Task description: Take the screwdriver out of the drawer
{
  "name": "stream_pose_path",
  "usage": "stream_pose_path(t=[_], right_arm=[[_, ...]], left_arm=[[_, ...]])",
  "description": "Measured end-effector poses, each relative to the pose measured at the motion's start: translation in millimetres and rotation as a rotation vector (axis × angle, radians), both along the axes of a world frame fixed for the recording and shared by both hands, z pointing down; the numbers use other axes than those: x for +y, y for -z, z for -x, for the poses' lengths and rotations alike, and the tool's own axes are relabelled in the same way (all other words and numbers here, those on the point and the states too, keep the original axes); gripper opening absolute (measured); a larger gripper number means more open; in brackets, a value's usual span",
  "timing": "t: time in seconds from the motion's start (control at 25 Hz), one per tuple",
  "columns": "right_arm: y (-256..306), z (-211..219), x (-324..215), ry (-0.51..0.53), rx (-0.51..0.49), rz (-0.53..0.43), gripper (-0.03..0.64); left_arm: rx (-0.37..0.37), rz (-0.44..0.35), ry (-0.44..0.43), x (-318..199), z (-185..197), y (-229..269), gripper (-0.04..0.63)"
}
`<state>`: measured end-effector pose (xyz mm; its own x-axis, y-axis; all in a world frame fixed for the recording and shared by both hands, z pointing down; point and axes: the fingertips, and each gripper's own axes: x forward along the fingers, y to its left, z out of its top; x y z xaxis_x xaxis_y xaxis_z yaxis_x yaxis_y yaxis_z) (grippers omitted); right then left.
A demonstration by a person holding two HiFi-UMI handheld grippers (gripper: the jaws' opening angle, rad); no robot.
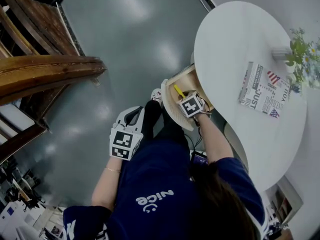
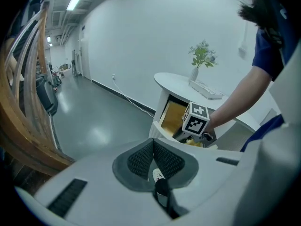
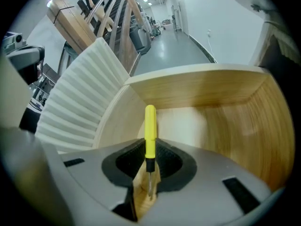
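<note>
My right gripper (image 3: 149, 163) is shut on the yellow screwdriver (image 3: 150, 134). The handle points away between the pads and the metal tip points back toward the camera. It hangs just above the pale floor of the open wooden drawer (image 3: 207, 94). In the head view the right gripper (image 1: 181, 96) is over the drawer (image 1: 183, 78) beneath the white table, with the screwdriver (image 1: 178, 90) sticking out. My left gripper (image 2: 155, 167) is held away from the drawer over the floor, its pads together and holding nothing; in the head view the left gripper (image 1: 134, 116) is by the person's leg.
The white oval table (image 1: 235, 39) carries a printed paper (image 1: 265, 91) and a vase of flowers (image 1: 302, 54). The drawer's ribbed white front (image 3: 75, 102) stands to the left. A curved wooden stair rail (image 1: 45, 74) is at the far left, on a grey floor.
</note>
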<state>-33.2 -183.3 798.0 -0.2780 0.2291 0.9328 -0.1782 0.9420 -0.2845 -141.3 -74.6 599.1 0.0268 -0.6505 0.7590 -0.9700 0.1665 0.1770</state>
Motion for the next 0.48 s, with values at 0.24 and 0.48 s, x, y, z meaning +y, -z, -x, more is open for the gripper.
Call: stream_pose_path(t=[0.24,0.48], right_arm=[[29.5,-1.5,-3.1,-0.107,-0.049,0.018,0.074],[56.1,-7.9,-7.3,-0.135,-0.085,-0.009,0.074]], left_arm=[[0.01,-0.036,-0.026,-14.9,-0.6,9.3,0.003],[0.019,-0.069,-0.093,-30.5,-9.8,18.5,0.003]])
